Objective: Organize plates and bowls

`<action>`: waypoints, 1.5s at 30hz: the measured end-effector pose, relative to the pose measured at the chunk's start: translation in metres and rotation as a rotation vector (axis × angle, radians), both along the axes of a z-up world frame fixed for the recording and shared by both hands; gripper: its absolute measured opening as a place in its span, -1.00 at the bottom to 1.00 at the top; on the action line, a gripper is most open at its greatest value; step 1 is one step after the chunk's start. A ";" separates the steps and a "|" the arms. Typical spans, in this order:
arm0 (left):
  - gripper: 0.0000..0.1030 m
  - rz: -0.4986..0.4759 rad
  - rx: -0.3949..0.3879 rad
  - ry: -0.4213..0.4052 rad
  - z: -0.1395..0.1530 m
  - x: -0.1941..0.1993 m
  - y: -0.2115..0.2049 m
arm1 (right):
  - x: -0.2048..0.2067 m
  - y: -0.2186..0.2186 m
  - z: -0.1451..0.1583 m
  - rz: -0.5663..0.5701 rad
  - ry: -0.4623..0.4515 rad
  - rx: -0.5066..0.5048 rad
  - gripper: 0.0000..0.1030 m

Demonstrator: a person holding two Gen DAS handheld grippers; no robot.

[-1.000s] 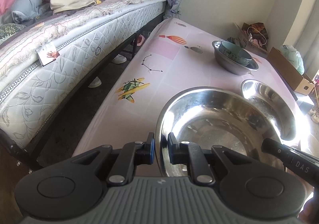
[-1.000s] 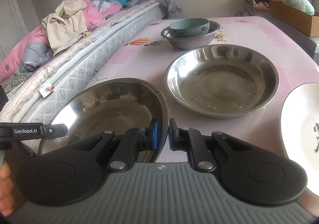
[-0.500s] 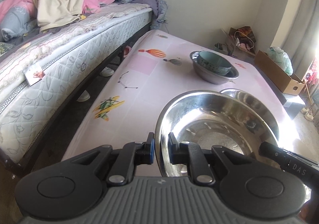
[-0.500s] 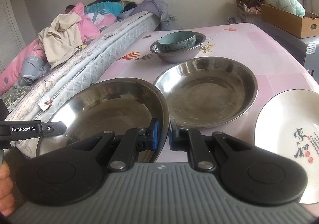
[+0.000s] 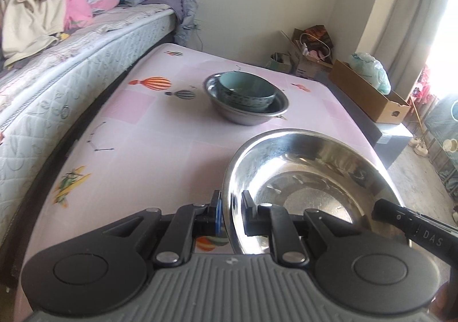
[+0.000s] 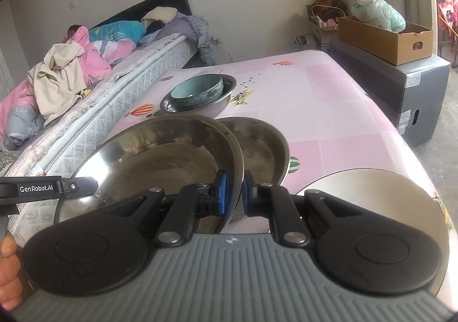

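Note:
Both grippers hold one large steel basin [image 5: 309, 179] by its rim, lifted above the pink table. My left gripper [image 5: 230, 209] is shut on its left rim; my right gripper [image 6: 233, 189] is shut on its right rim. In the right wrist view the held basin [image 6: 160, 156] hangs partly over a second steel basin [image 6: 263, 147] that rests on the table. Further back a teal bowl [image 5: 246, 90] sits inside a smaller steel bowl [image 5: 252, 116]; the pair also shows in the right wrist view [image 6: 197, 90].
A white plate [image 6: 380, 187] lies at the table's right, partly behind my right gripper. A bed [image 5: 57, 44] with piled clothes runs along the left. A cardboard box [image 6: 386, 35] sits on a grey cabinet to the right. The pink tablecloth [image 5: 148, 136] is bare at the left.
Both grippers have lifted the held basin and carried it to the right, so it now overlaps the second basin. The white plate is more hidden behind my right gripper.

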State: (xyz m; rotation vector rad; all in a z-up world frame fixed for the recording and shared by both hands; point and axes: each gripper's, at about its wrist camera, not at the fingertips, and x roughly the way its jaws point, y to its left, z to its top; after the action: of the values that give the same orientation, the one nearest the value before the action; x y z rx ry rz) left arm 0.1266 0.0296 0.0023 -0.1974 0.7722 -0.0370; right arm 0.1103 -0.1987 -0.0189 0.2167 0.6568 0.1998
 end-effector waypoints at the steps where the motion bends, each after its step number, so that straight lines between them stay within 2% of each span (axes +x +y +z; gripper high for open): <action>1: -0.72 -0.007 -0.002 0.003 -0.001 0.004 -0.004 | 0.004 -0.005 -0.001 -0.008 0.006 -0.001 -0.79; 13: -0.72 -0.032 0.000 0.066 -0.026 0.050 -0.031 | 0.054 -0.042 -0.018 -0.040 0.084 -0.019 -0.77; 20: -0.72 -0.018 0.008 0.095 -0.039 0.063 -0.031 | 0.081 -0.038 -0.028 -0.021 0.124 -0.051 -0.76; 26: -0.72 -0.015 0.009 0.101 -0.043 0.069 -0.029 | 0.095 -0.028 -0.031 -0.007 0.119 -0.076 -0.75; 29: -0.62 -0.028 0.013 0.087 -0.042 0.068 -0.030 | 0.100 -0.024 -0.034 -0.007 0.119 -0.092 -0.74; 31: -0.60 -0.033 0.018 0.079 -0.041 0.068 -0.030 | 0.103 -0.022 -0.036 -0.007 0.123 -0.096 -0.69; 36: -0.42 -0.041 -0.001 0.065 -0.038 0.063 -0.029 | 0.107 -0.019 -0.039 -0.016 0.134 -0.118 -0.17; 37: -0.37 -0.043 0.003 0.057 -0.037 0.062 -0.029 | 0.107 -0.019 -0.039 -0.019 0.131 -0.121 -0.14; 39: -0.13 -0.041 0.022 0.033 -0.032 0.057 -0.029 | 0.106 -0.020 -0.039 -0.031 0.126 -0.131 -0.09; 42: -0.08 -0.045 0.038 -0.001 -0.026 0.051 -0.027 | 0.103 -0.026 -0.034 -0.054 0.112 -0.133 -0.08; 45: -0.03 -0.040 0.038 -0.002 -0.026 0.049 -0.024 | 0.097 -0.029 -0.029 -0.064 0.095 -0.133 -0.08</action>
State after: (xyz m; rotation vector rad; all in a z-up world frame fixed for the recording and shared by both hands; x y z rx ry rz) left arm 0.1755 0.0057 -0.0238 -0.1455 0.7738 -0.0605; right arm 0.2069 -0.2280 -0.0476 0.1194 0.7539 0.0837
